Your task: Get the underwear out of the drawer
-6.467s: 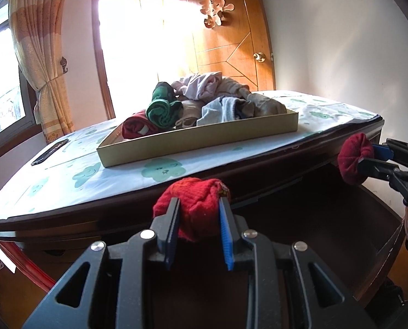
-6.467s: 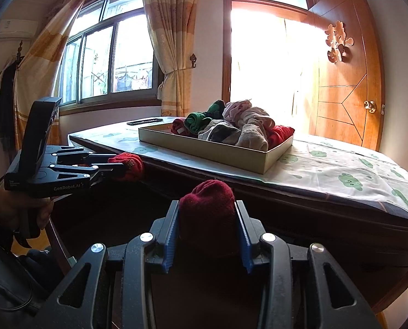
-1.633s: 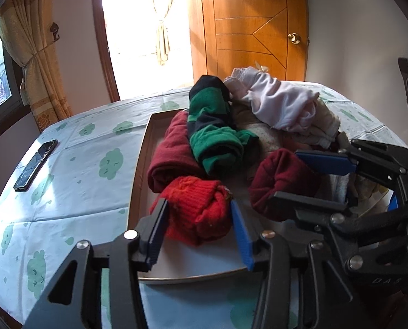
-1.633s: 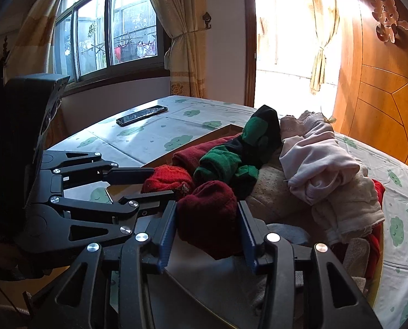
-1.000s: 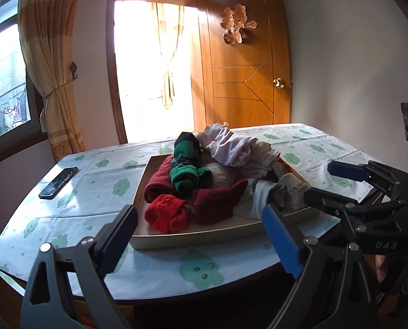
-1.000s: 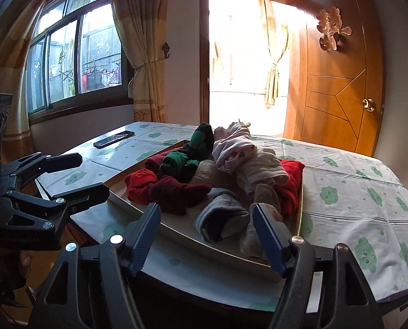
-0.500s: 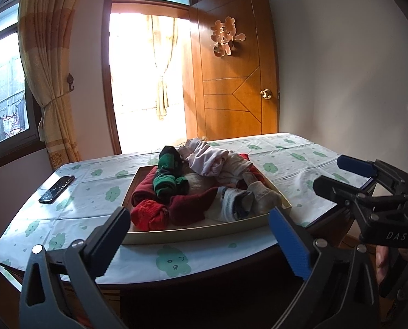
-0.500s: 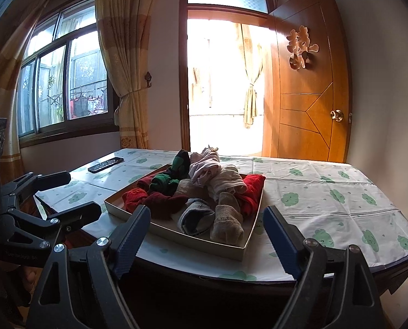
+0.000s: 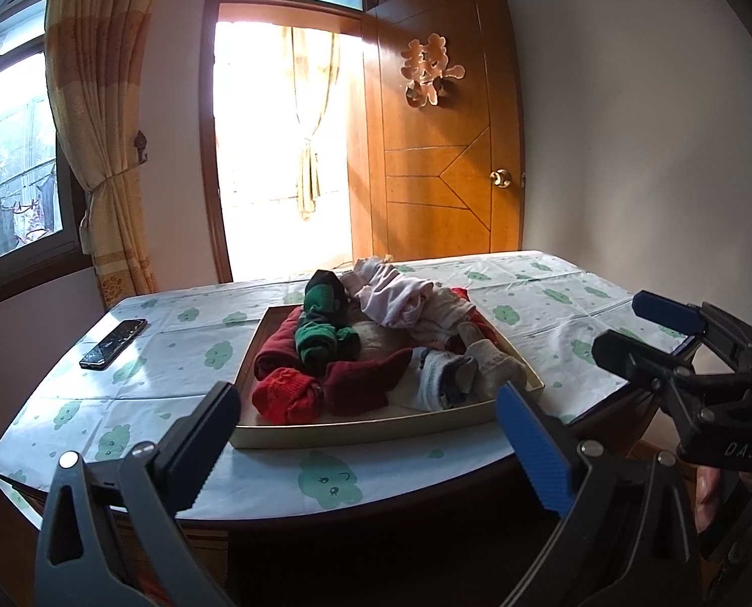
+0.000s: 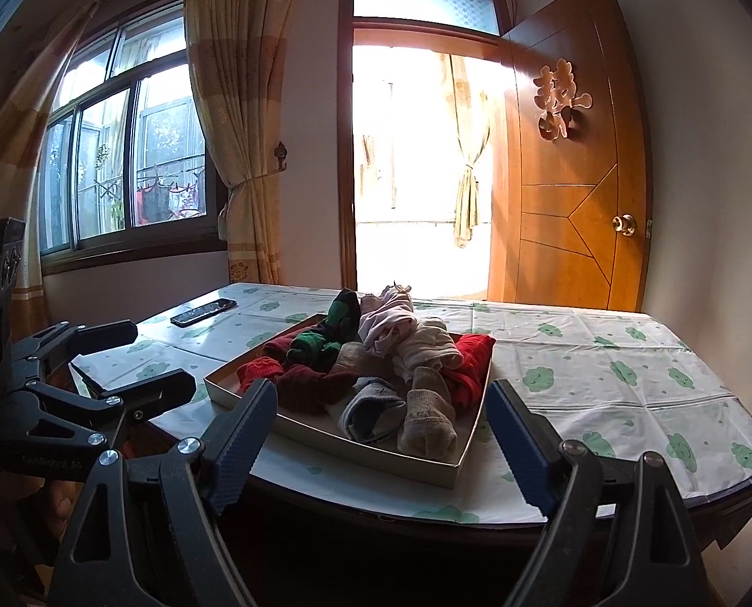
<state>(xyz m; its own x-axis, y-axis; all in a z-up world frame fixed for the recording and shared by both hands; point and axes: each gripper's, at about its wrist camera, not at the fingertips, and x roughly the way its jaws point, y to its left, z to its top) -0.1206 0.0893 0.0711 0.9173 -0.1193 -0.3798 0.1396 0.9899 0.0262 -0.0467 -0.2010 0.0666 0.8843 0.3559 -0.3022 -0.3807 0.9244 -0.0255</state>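
Note:
A shallow cardboard tray (image 9: pixel 365 432) (image 10: pixel 376 447) on the table holds a pile of rolled underwear and socks. A bright red roll (image 9: pixel 287 397) (image 10: pixel 259 370) and a dark maroon roll (image 9: pixel 365 384) (image 10: pixel 315 387) lie at its near edge, beside green-black (image 9: pixel 325 326), pink (image 9: pixel 396 293) and grey pieces. My left gripper (image 9: pixel 370 442) is open and empty, held back from the table's near edge. My right gripper (image 10: pixel 383 437) is open and empty too, also back from the table. Each gripper shows in the other's view, the right (image 9: pixel 649 334) and the left (image 10: pixel 133 354). The drawer is below, in dark shadow.
The table (image 9: pixel 138 394) has a white cloth with green cloud prints. A black phone (image 9: pixel 114 336) (image 10: pixel 204 312) lies at its far left. A wooden door (image 9: pixel 441 152) stands open behind, with a bright doorway, curtains and a window (image 10: pixel 123 162).
Both grippers let go of the red and maroon rolls in the tray, opened wide and pulled back and up from the table. The tray now looks smaller and farther off.

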